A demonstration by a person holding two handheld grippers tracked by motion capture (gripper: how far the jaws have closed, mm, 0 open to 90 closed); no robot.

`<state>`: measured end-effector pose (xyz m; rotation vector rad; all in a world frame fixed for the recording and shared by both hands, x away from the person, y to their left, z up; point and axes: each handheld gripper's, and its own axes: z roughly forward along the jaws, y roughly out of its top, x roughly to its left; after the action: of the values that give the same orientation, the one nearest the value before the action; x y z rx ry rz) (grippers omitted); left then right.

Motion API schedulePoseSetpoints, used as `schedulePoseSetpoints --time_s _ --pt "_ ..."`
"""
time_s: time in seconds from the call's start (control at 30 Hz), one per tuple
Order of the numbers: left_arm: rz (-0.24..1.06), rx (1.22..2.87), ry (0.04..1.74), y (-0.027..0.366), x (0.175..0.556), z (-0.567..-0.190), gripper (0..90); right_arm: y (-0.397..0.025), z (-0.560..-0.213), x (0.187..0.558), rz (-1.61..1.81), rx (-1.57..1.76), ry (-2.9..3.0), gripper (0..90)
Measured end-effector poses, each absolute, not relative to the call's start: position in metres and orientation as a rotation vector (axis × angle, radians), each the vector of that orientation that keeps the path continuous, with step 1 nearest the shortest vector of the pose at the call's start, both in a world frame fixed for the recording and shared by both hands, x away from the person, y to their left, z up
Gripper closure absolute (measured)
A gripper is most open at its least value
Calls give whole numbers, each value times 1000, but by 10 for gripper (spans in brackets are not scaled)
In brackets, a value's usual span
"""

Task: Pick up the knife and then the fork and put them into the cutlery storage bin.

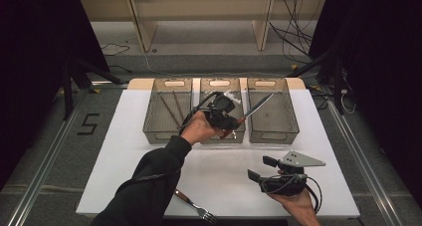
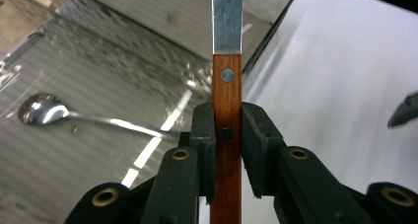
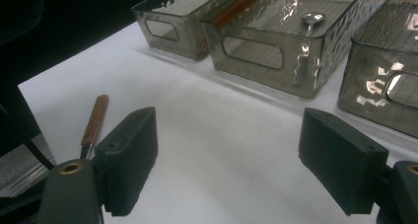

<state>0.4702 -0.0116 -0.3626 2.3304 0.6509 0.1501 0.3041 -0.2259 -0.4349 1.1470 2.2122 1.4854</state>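
My left gripper [image 1: 232,120] hovers over the front of the middle clear bin [image 1: 220,81], shut on the wooden handle of a table knife [image 1: 259,106]. In the left gripper view both pads squeeze the knife's handle [image 2: 227,93], and the steel blade points up and away toward the right bin [image 1: 273,135]. A spoon [image 2: 42,109] lies on the middle bin's floor. My right gripper [image 1: 260,169] is held low over the table's front right, open, with nothing between its jaws [image 3: 226,150]. A fork [image 1: 196,206] with a wooden handle lies at the front edge.
Three clear bins stand side by side at the back of the white table [image 1: 124,156]. The left bin [image 1: 159,135] holds brown chopsticks [image 1: 171,109]. The fork's handle [image 3: 94,119] lies just left of my right gripper's left jaw.
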Motion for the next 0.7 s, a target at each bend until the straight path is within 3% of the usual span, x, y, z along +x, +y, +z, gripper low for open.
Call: schedulePoseSetpoints --time_s 0.7 --pt "106 2190 735 -55 505 -362 763 -226 -437 304 1499 1149 2223 236"
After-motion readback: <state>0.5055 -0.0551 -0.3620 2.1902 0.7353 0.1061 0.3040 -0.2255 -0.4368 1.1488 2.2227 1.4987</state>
